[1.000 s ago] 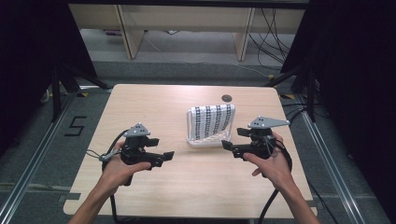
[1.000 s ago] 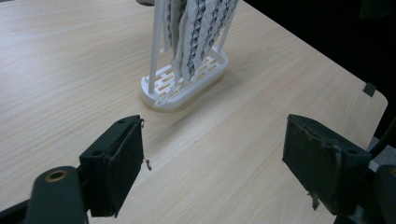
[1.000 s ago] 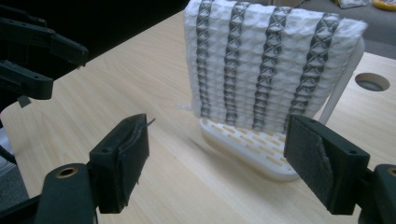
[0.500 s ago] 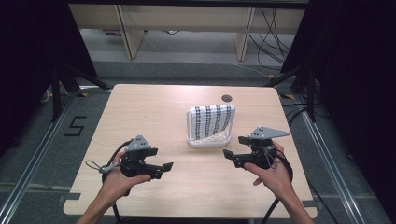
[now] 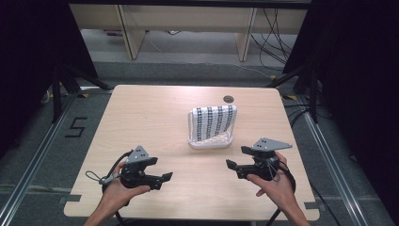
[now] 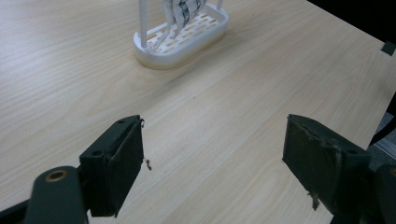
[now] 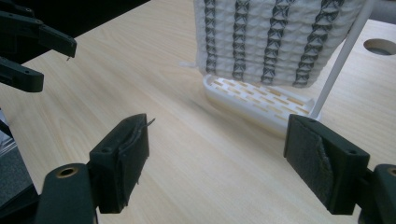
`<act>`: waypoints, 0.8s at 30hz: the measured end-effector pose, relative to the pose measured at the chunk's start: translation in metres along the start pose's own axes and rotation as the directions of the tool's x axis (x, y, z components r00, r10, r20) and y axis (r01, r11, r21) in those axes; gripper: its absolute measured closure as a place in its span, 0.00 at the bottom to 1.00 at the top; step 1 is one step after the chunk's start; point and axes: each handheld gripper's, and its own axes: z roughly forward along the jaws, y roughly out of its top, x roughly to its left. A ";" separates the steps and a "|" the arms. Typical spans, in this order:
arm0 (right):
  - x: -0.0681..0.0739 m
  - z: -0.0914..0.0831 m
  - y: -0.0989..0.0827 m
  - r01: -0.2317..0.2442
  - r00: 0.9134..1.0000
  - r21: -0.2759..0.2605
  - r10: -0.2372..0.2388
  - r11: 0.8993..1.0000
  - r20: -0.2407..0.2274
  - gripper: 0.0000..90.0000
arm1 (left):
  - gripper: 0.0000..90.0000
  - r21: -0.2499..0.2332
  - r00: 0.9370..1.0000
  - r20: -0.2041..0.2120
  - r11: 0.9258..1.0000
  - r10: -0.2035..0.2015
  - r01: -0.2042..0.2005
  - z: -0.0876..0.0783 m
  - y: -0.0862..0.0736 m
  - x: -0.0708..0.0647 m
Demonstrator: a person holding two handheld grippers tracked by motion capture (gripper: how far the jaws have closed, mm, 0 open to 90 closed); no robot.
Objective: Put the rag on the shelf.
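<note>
At the near edge of the table (image 5: 141, 113), I hold my left gripper (image 5: 165, 176) and my right gripper (image 5: 229, 164) low over the bare wood, both with jaws spread wide and nothing between them. My left gripper sits at the near left, its jaws pointing toward the table's middle; my right gripper sits at the near right, jaws pointing left, a grey plate on top. Between and beyond them, near the table's centre, stands the rack (image 5: 210, 140), a white slotted base with thin white uprights, and over it hangs the cloth (image 5: 212, 121), white with dark patterned stripes. Both grippers are well apart from the rack. In the left gripper view the rack's base (image 6: 182, 39) lies ahead at the top, the cloth's lower edge (image 6: 180, 11) dangling into it. In the right gripper view the cloth (image 7: 275, 37) hangs broad above the base (image 7: 257, 100), and my left gripper (image 7: 28, 44) shows at far left. A round hole (image 5: 228, 99) marks the table's far side.
</note>
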 end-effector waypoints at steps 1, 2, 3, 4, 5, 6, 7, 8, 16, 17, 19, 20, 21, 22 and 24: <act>-0.001 0.000 -0.001 0.020 1.000 0.000 -0.020 1.000 -0.001 0.26 | 0.22 -0.016 1.000 -0.002 1.000 -0.022 0.022 0.001 -0.002 -0.002; 0.000 0.001 -0.003 -0.002 1.000 0.000 0.002 1.000 -0.017 0.26 | 0.22 -0.015 1.000 -0.002 1.000 -0.018 0.018 0.001 -0.003 -0.002; 0.002 0.001 -0.005 -0.026 0.999 0.006 0.026 1.000 -0.021 0.26 | 0.22 0.004 1.000 -0.005 1.000 -0.002 0.002 0.000 -0.004 -0.002; 0.001 0.002 -0.006 0.001 1.000 0.007 -0.001 1.000 -0.012 0.26 | 0.22 -0.011 1.000 -0.008 1.000 -0.019 0.018 0.001 -0.006 -0.004; 0.002 0.002 -0.008 -0.020 1.000 0.011 0.020 1.000 -0.008 0.26 | 0.22 -0.005 1.000 -0.006 1.000 -0.014 0.014 0.001 -0.007 -0.004; 0.000 0.003 -0.010 0.006 1.000 0.010 -0.006 1.000 -0.014 0.26 | 0.22 -0.018 1.000 0.000 1.000 -0.022 0.022 0.002 -0.008 -0.004; 0.001 0.003 -0.011 0.005 1.000 0.012 -0.005 1.000 -0.011 0.26 | 0.22 0.002 1.000 -0.008 1.000 -0.006 0.006 0.001 -0.009 -0.004; 0.001 0.005 -0.013 0.001 1.000 0.007 -0.001 1.000 -0.017 0.26 | 0.22 -0.007 1.000 -0.003 1.000 -0.016 0.016 0.001 -0.010 -0.005; 0.002 0.007 -0.029 -0.036 0.999 0.033 0.036 0.999 -0.013 0.26 | 0.22 0.013 1.000 -0.015 1.000 0.003 -0.003 0.000 -0.021 -0.006; 0.001 0.008 -0.031 -0.029 0.999 0.022 0.029 0.999 -0.016 0.26 | 0.22 0.009 1.000 -0.017 1.000 -0.008 0.008 0.000 -0.023 -0.006; 0.001 0.009 -0.035 -0.044 0.999 0.036 0.045 0.998 -0.024 0.26 | 0.22 0.004 1.000 -0.023 1.000 -0.015 0.015 0.000 -0.026 -0.007; 0.002 0.008 -0.037 -0.060 0.998 0.049 0.060 0.997 -0.013 0.26 | 0.22 0.009 1.000 -0.021 1.000 -0.012 0.012 0.000 -0.028 -0.006; 0.000 0.009 -0.040 -0.038 0.999 0.034 0.039 0.999 -0.015 0.26 | 0.22 0.023 1.000 -0.019 1.000 0.000 0.000 -0.001 -0.029 -0.006; 0.000 0.009 -0.042 -0.043 0.999 0.036 0.044 0.998 -0.026 0.26 | 0.22 0.027 1.000 -0.017 1.000 0.006 -0.005 0.000 -0.031 -0.006; 0.001 0.010 -0.046 -0.039 0.999 0.045 0.040 0.998 -0.020 0.26 | 0.22 0.034 0.999 -0.033 0.999 0.011 -0.010 0.000 -0.035 -0.006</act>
